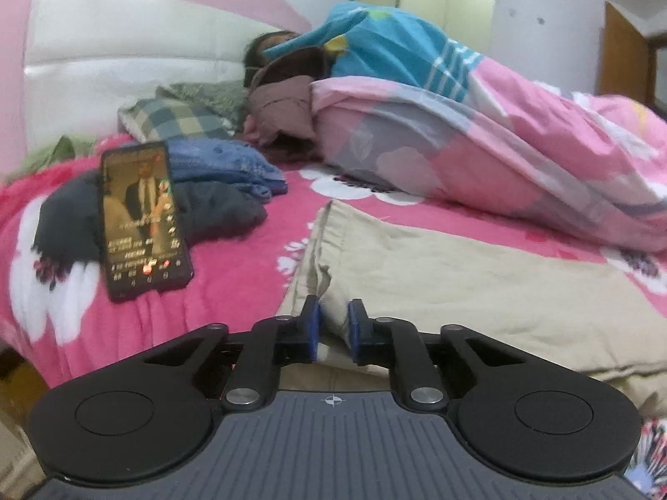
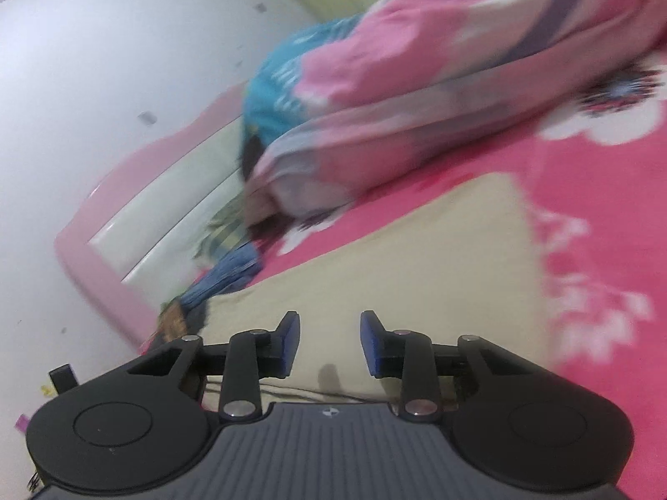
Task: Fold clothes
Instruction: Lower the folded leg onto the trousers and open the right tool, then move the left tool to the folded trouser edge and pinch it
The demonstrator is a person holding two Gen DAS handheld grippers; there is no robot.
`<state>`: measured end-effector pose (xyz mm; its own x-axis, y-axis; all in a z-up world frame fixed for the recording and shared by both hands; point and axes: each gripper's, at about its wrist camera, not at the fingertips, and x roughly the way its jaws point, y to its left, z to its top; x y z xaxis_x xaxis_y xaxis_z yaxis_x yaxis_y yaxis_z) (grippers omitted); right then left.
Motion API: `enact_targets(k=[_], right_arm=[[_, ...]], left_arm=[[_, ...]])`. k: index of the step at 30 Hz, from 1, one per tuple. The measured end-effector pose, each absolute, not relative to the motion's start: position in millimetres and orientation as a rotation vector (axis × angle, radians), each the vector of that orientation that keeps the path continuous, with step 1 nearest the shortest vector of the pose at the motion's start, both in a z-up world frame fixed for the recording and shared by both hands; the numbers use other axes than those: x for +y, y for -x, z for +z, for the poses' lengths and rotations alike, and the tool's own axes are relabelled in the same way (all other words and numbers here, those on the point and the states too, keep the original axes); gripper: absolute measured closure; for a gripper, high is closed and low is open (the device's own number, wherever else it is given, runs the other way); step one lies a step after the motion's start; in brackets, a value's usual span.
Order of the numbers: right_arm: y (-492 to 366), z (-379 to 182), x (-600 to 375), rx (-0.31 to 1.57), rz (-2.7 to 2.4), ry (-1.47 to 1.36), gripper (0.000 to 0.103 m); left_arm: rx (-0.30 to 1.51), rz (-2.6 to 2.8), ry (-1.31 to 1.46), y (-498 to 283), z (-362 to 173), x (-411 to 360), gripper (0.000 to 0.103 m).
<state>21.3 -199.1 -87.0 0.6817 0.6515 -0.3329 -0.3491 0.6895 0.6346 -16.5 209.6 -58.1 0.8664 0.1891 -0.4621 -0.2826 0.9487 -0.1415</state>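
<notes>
Your left gripper [image 1: 334, 325] fingers pinch the beige garment [image 1: 479, 275] fold between them; your right gripper [image 2: 330, 343] fingers spread, empty, above it

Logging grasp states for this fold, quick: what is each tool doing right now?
Left tool: shut on a fold of the beige garment.
Right tool: open, holding nothing, above the beige garment.

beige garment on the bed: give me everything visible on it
The beige garment looks like plain woven cloth, spread mostly flat on the pink floral blanket, with a seamed left edge and a small crease. The left gripper is pinching a raised fold at its near edge. The right gripper hovers open above it.
</notes>
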Motion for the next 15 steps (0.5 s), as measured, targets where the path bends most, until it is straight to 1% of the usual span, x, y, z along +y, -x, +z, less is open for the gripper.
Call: enact_targets(k=[4, 6, 7, 8, 9, 10, 13, 15], right_arm=[[-10, -95, -241, 0.559, 0.495, -0.625, 0.071], [-11, -101, -262, 0.567, 0.449, -0.685, 0.068], [-14, -104, -271, 0.578, 0.433, -0.721, 0.066], [-20, -107, -280, 0.598, 0.422, -0.760, 0.055], [-28, -110, -288, 0.631, 0.412, -0.792, 0.049], [-37, -114, -292, 0.669, 0.402, -0.817, 0.041], [-65, -121, -305, 0.787, 0.421, -0.864, 0.041], [-83, -121, -303, 0.858, 0.462, -0.846, 0.039]], left_arm=[[0.476, 0.277, 0.224, 13, -61, 210, 0.092], [0.478, 0.293, 0.241, 12, -61, 210, 0.088], [0.477, 0.302, 0.241, 12, -61, 210, 0.084], [0.474, 0.320, 0.233, 13, -60, 209, 0.075], [0.471, 0.341, 0.225, 14, -59, 208, 0.070], [0.466, 0.357, 0.210, 17, -57, 206, 0.066], [0.443, 0.378, 0.146, 28, -52, 196, 0.066], [0.419, 0.356, 0.077, 38, -49, 184, 0.066]])
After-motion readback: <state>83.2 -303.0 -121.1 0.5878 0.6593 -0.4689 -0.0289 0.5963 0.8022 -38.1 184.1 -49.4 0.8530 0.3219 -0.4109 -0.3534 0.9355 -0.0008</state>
